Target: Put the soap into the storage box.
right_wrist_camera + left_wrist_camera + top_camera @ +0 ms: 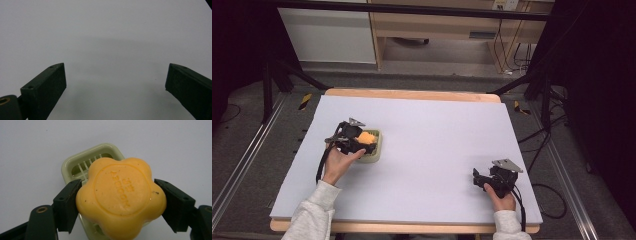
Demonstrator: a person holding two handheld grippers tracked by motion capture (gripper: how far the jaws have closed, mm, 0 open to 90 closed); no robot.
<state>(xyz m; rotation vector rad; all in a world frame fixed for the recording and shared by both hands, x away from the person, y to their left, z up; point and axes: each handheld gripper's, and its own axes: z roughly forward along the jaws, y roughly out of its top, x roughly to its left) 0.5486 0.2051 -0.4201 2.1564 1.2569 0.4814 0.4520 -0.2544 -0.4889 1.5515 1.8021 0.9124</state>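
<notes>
Left hand [338, 164]: comes in from the bottom left of the high view, grey sleeve at the forearm, wrist angled forward and a little to the right, fingers wrapped under the gripper body.
Left gripper [362, 141]: held low over the left half of the table, pointing toward the dish; its grey plate sits on top and its cable trails back past the wrist. In the left gripper view [120, 202] the jaws are clamped on the soap, one pad pressed to each side.
Soap [121, 196]: orange, flower-shaped with rounded lobes, a round stamped panel with raised lettering on its upper face; held flat, face up. In the high view [367, 137] it sits directly over the dish.
Soap to dish: whether the soap rests in the dish or hangs just above it cannot be told.
Dish [75, 166]: pale green, rounded rectangle with a slotted floor, lying on the table; its far end shows beyond the soap.
Right hand [502, 198]: near the front right corner, wrist straight, gripper body cupped in the palm.
Right gripper [482, 178]: rests low at the table, pointing left, well apart from the dish. In the right gripper view [116, 82] its jaws stand wide apart with bare table between them.
Table [437, 130]: flat white top with a wooden edge.
</notes>
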